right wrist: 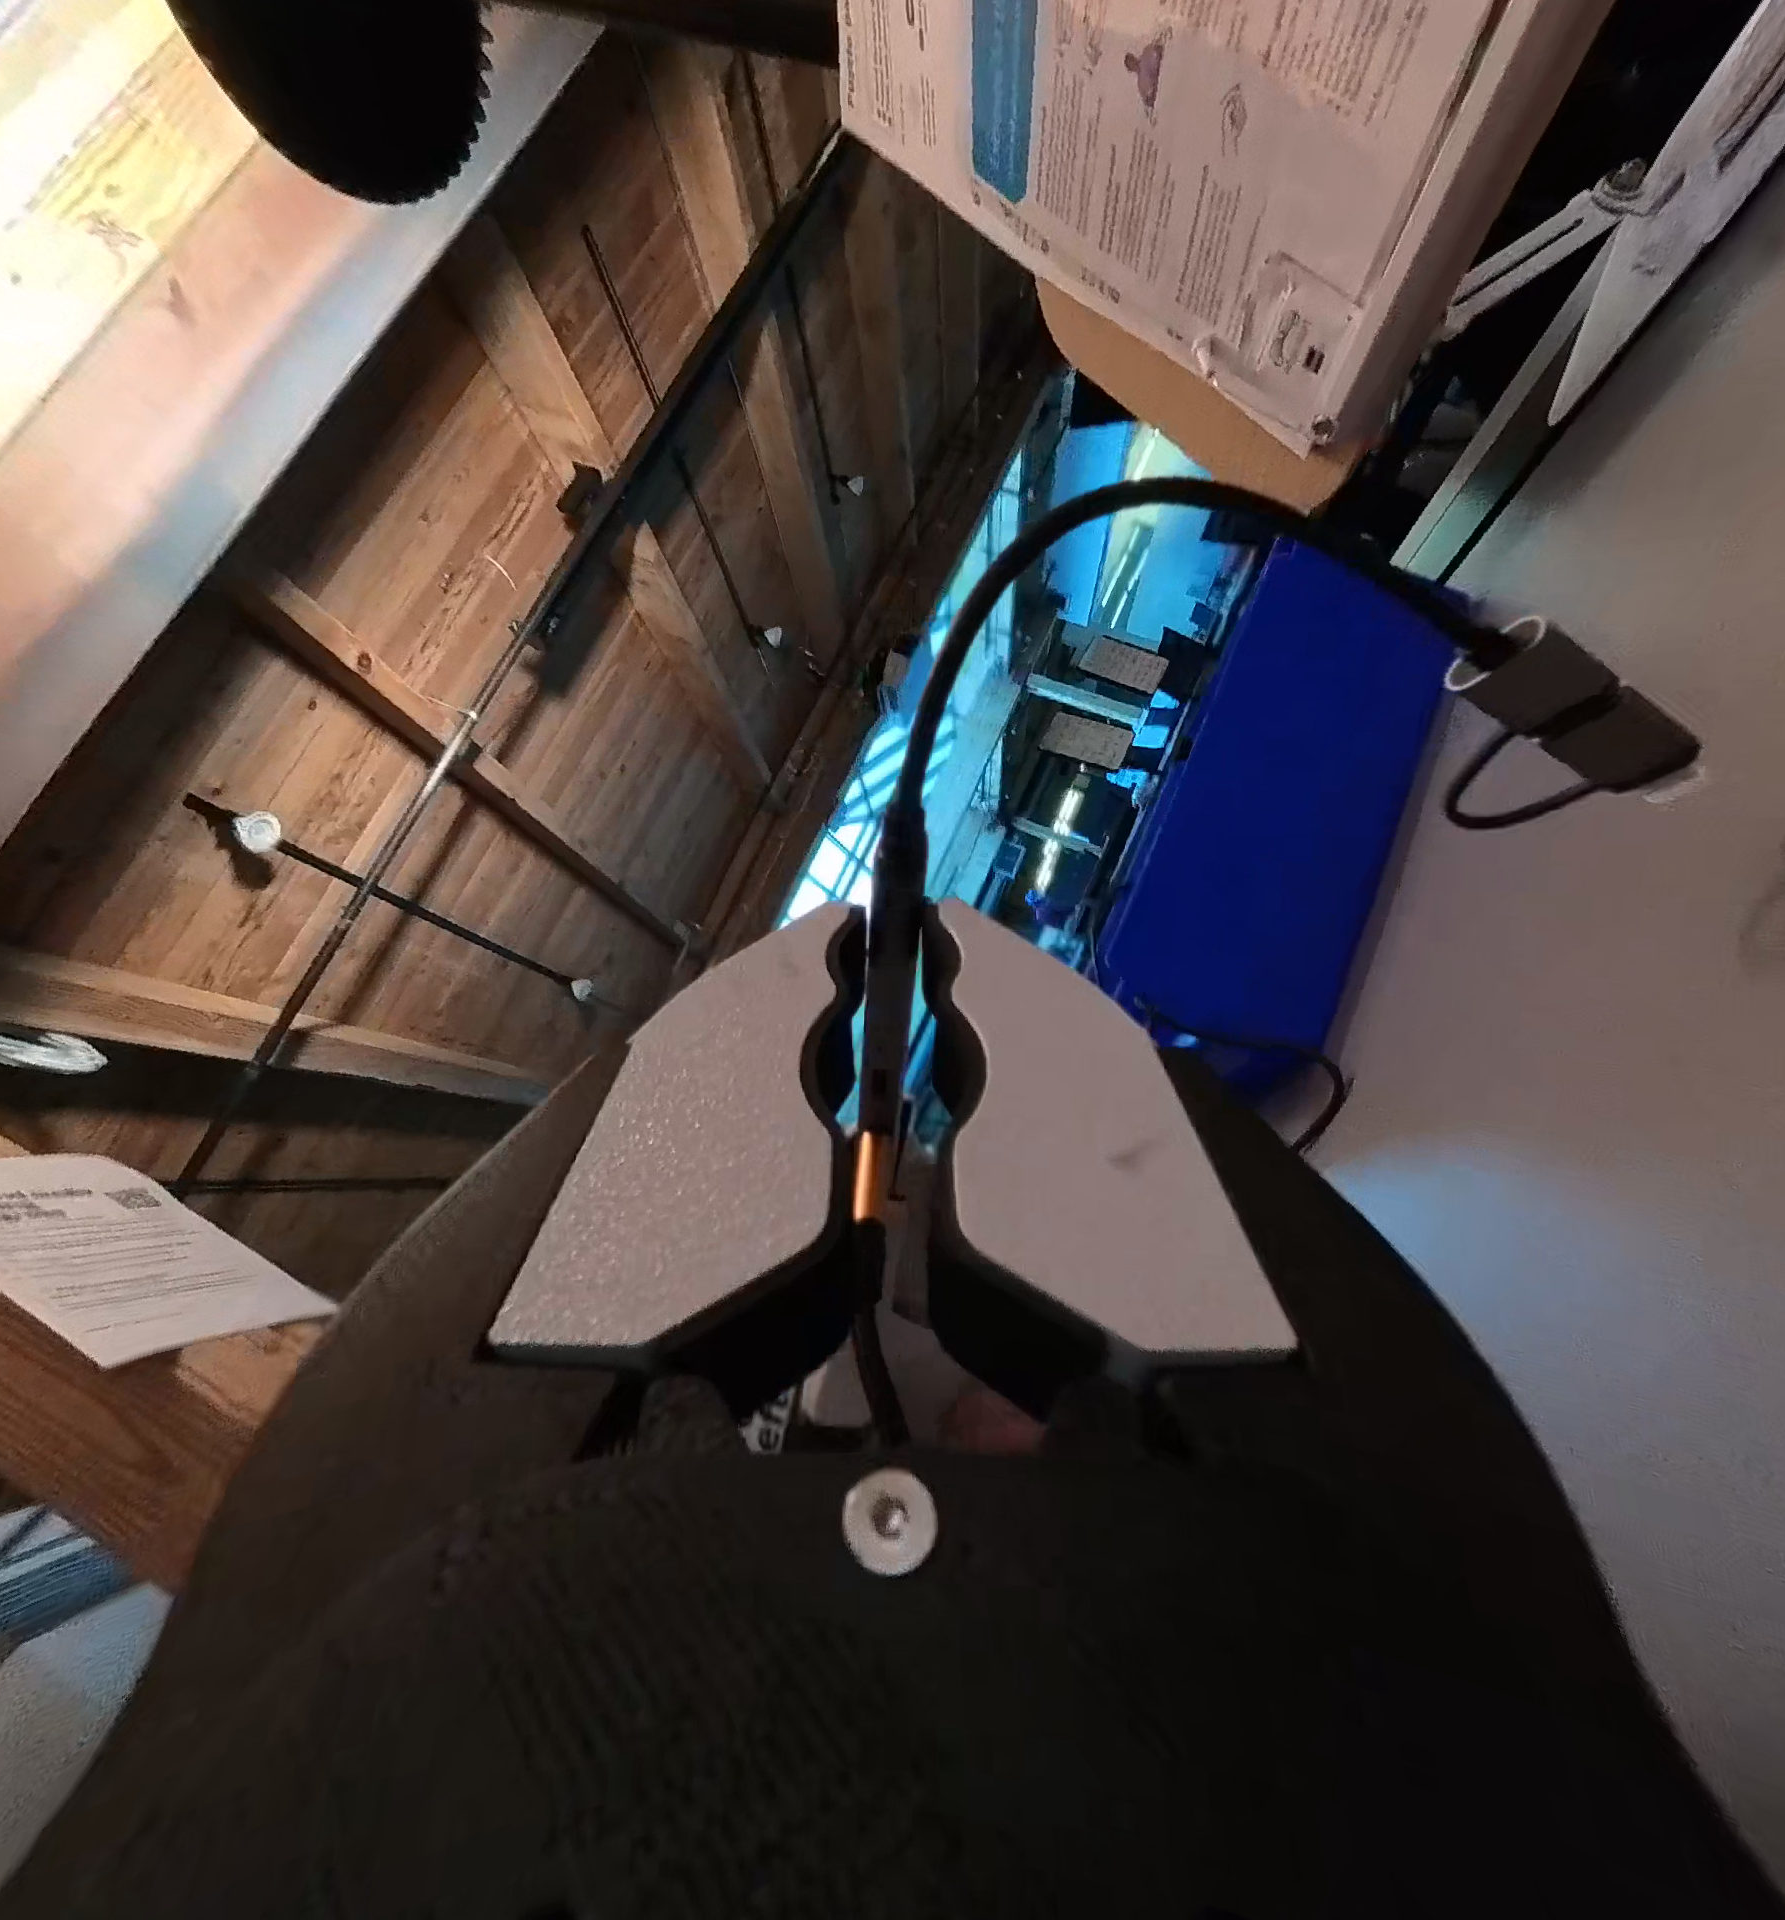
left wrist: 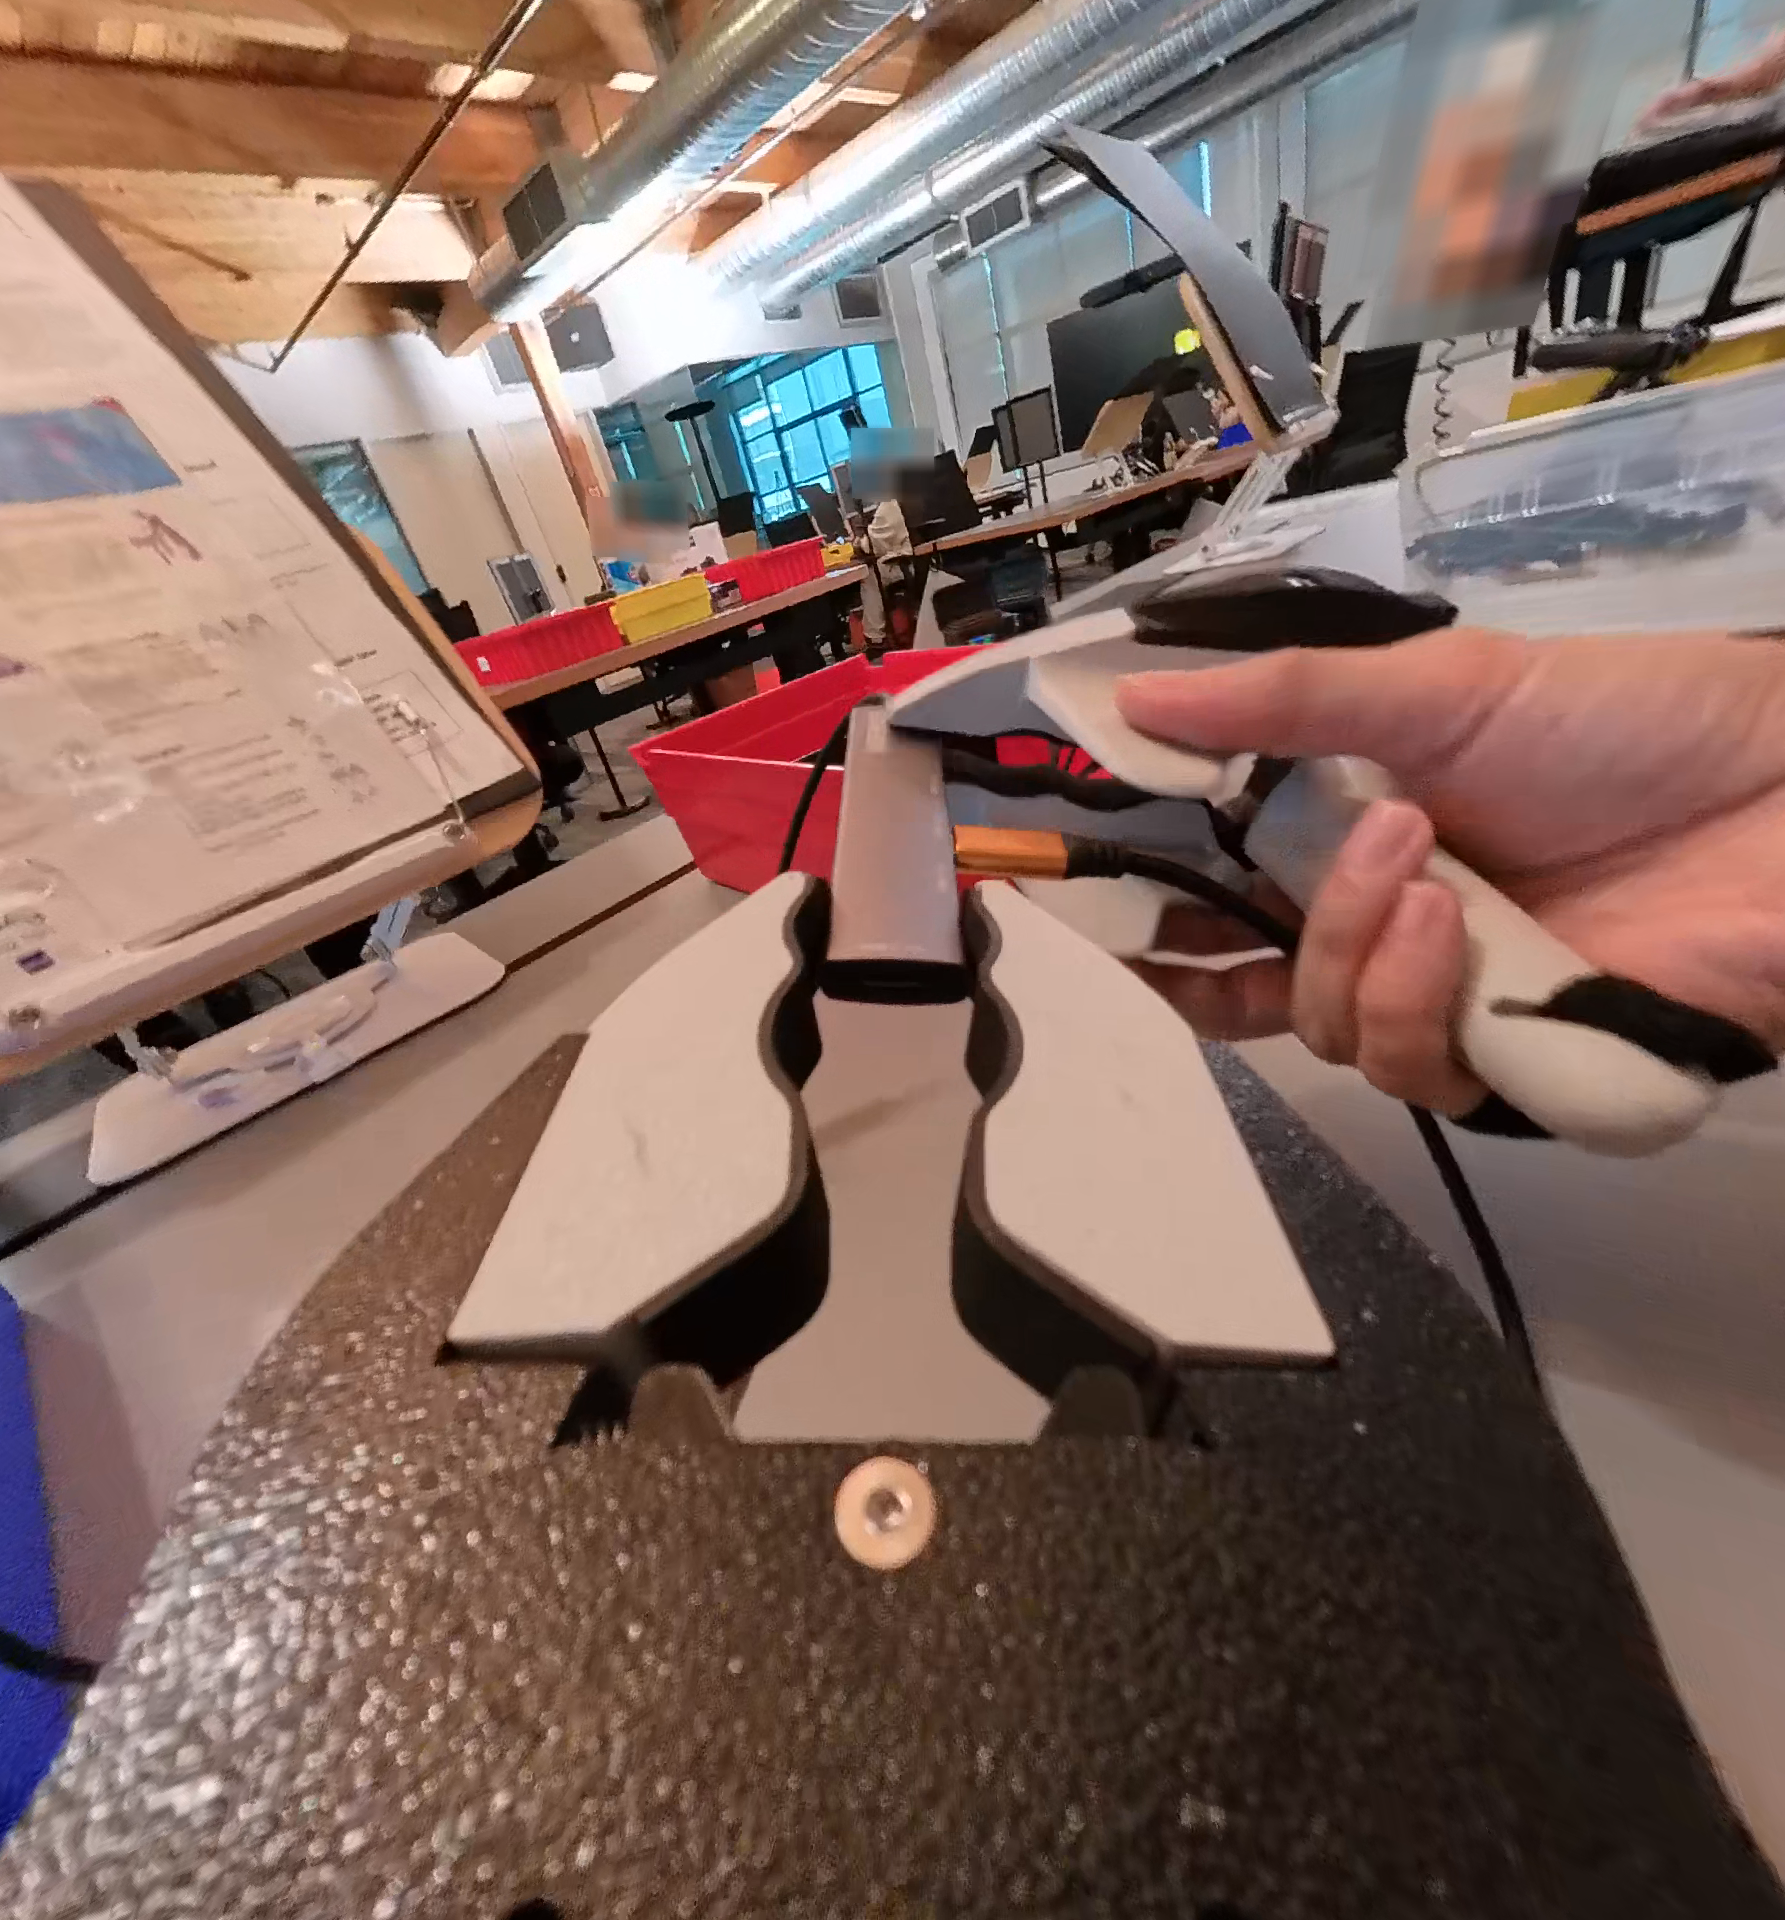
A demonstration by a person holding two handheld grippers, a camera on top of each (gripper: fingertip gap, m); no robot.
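Note:
In the left wrist view my left gripper (left wrist: 893,899) is shut on a grey metal adapter bar (left wrist: 888,831), held at its near end between the fingertips. An orange plug (left wrist: 1007,854) on a black cable (left wrist: 1179,883) meets the bar's right side. A hand (left wrist: 1594,831) holds the right gripper there, with its upper finger (left wrist: 1064,696) just above the bar. In the right wrist view my right gripper (right wrist: 893,920) is shut on the black cable (right wrist: 971,623) with its orange band (right wrist: 872,1174). The cable loops to a dark adapter (right wrist: 1584,717) on the white table.
A printed sheet on a tilted stand (left wrist: 140,623) is at the left, and it shows in the right wrist view (right wrist: 1179,156) too. A red bin (left wrist: 753,790) sits behind the bar. A blue bin (right wrist: 1283,821) stands on the white table (right wrist: 1594,1143). Desks and people are far behind. Tip to tip, the grippers are about 6 cm apart.

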